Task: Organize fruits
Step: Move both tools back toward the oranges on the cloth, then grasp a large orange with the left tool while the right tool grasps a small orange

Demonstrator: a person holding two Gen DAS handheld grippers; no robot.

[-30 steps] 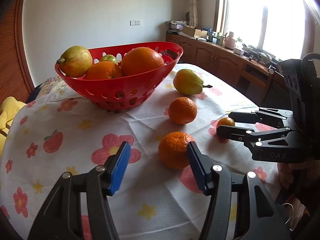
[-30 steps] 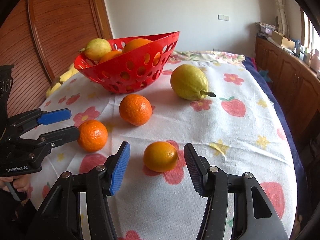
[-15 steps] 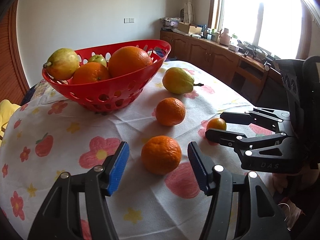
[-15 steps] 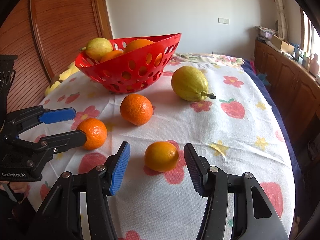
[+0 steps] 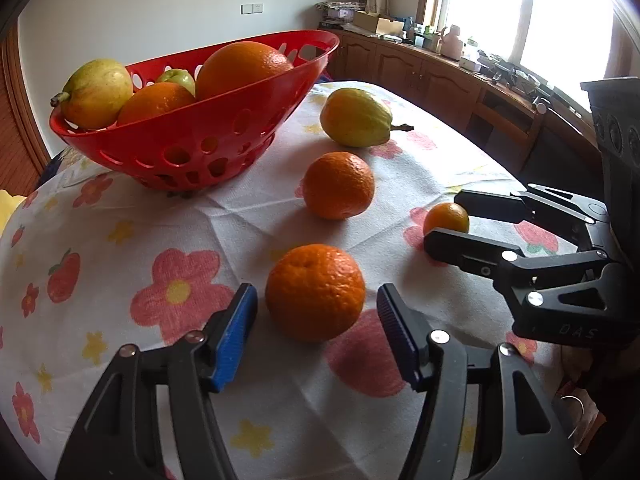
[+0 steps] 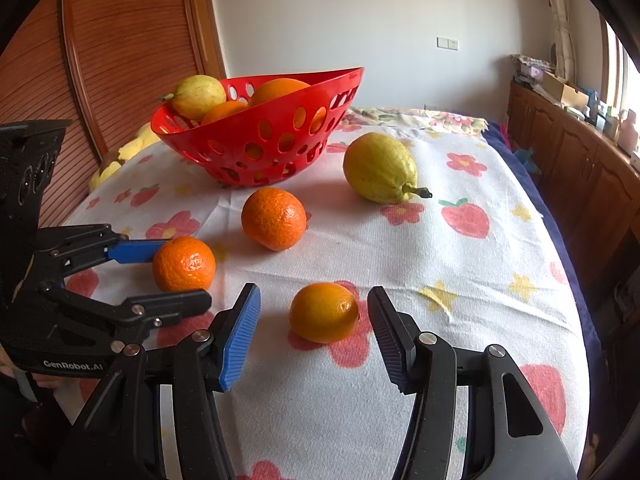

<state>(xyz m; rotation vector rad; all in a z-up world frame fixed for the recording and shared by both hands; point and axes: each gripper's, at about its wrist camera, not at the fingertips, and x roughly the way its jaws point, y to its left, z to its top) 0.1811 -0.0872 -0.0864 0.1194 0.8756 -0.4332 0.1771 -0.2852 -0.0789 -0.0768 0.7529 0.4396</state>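
Left tongs (image 5: 316,316) nearer, opening astride one orange (image 5: 315,291); right tongs (image 6: 314,326) released around another (image 6: 324,312); four fruits loose.

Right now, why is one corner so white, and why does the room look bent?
Left wrist view: the window is blown out to white glare, and the oranges cast soft shadows on the tablecloth. Right wrist view: even light; the fisheye lens bows the wooden door and darkens the corners.

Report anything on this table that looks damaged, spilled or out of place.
Nothing looks damaged or spilled. Out of place for tidying: three oranges and a yellow-green fruit lie loose on the flowered cloth instead of in the red basket.
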